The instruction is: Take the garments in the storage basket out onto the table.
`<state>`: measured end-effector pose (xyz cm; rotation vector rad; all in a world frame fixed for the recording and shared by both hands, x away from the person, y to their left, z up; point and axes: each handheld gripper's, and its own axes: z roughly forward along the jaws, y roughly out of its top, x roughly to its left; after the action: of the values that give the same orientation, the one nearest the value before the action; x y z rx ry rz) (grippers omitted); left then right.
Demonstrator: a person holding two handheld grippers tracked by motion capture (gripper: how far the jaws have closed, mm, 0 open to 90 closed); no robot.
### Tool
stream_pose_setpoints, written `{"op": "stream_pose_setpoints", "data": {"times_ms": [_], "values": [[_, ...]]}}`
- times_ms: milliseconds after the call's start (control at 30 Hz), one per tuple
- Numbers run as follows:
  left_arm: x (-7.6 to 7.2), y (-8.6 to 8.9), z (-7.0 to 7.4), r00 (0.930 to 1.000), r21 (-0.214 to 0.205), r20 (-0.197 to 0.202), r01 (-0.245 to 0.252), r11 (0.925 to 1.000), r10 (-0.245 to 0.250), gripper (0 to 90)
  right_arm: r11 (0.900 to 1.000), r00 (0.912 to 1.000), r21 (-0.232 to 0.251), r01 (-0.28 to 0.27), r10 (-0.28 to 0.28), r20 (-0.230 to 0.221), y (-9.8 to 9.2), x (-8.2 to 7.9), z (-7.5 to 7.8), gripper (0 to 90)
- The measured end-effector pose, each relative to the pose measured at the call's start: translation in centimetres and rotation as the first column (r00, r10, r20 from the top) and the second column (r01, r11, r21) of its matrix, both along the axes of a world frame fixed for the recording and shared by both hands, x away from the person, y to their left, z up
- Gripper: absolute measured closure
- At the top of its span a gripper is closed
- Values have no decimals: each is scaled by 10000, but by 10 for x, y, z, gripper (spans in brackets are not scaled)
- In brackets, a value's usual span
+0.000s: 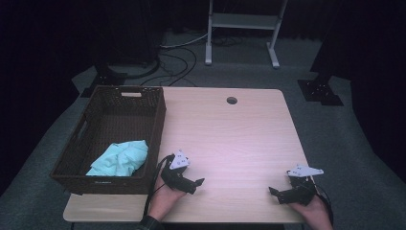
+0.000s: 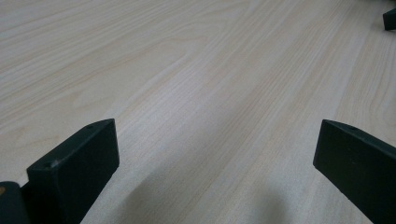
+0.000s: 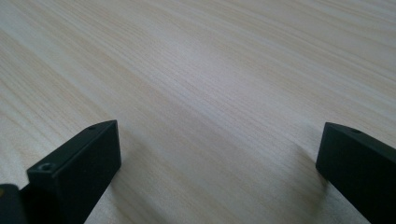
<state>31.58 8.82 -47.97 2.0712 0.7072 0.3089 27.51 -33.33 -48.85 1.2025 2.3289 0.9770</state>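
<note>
My left gripper (image 1: 195,184) rests low over the light wooden table (image 1: 230,139) near its front edge, just right of the basket, pointing right. In the left gripper view its jaws stand wide apart over bare wood, and the left gripper (image 2: 215,140) is open and holds nothing. My right gripper (image 1: 275,192) lies at the front right of the table, pointing left toward the other one. It is open too, and the right gripper (image 3: 217,142) has only tabletop between its jaws. A light teal cloth (image 1: 119,159) lies crumpled inside the dark wicker basket (image 1: 158,120).
The basket stands on the table's left side, overhanging its left edge. A round cable hole (image 1: 231,100) sits near the table's far edge. Beyond the table are floor cables (image 1: 177,62) and a white metal stand (image 1: 242,28). The other gripper's jaw tip (image 2: 389,18) shows far off.
</note>
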Motion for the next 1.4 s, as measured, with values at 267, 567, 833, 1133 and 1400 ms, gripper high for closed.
{"op": "stream_pose_setpoints", "data": {"times_ms": [267,567,833,1133,1400], "values": [[0,4,1,9998,-516,159,-71,9986,80,0,10000,10000,6,2,-2,-6,0,0,0,0],[0,5,1,9995,-703,304,-67,9975,89,0,10000,10000,3,-2,2,-1,0,0,0,0],[-1,8,2,9985,-967,514,-117,9952,168,0,10000,10000,3,-2,2,-2,0,0,0,0],[0,13,2,9966,-1446,729,-273,9891,381,0,10000,10000,3,-23,23,-4,0,0,0,0],[1,17,2,9948,-1779,912,-293,9836,461,0,10000,10000,3,-31,31,-4,0,1,0,0]]}}
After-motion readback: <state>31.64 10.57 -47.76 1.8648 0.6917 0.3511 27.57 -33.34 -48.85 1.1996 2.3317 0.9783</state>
